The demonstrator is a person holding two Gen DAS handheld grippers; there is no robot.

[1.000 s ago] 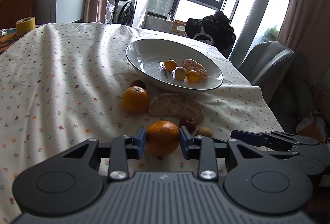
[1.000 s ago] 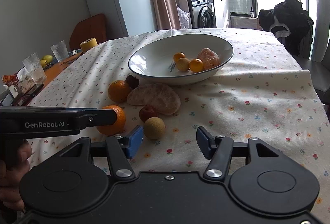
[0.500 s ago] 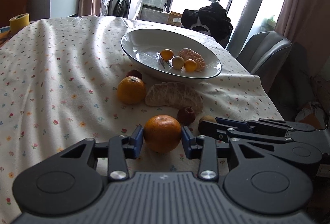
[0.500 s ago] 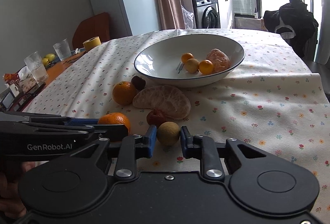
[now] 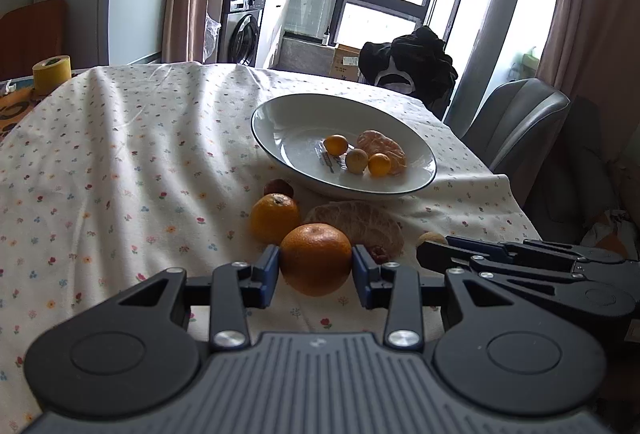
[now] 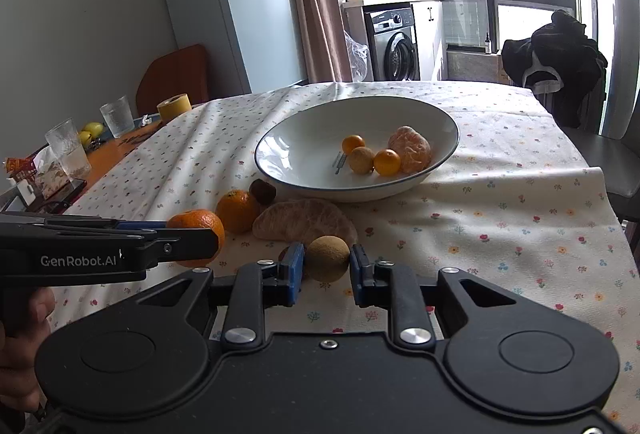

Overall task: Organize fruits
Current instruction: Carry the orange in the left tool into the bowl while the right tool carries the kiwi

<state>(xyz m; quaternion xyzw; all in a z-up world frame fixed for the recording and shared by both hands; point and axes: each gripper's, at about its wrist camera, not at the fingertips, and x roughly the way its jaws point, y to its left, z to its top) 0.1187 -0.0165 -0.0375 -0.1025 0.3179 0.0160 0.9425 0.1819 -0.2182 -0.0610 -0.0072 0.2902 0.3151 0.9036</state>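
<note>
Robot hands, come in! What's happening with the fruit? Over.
Left tongs shut on orange. Right tongs shut on brown fruit. Bowl ahead, path clear. Over.

"GenRobot.AI" printed white on side of left tool; no other text legible.

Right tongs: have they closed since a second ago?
Yes. The right tongs, wide open beside the brown round fruit then, now grip it, in front of the white bowl.
</note>
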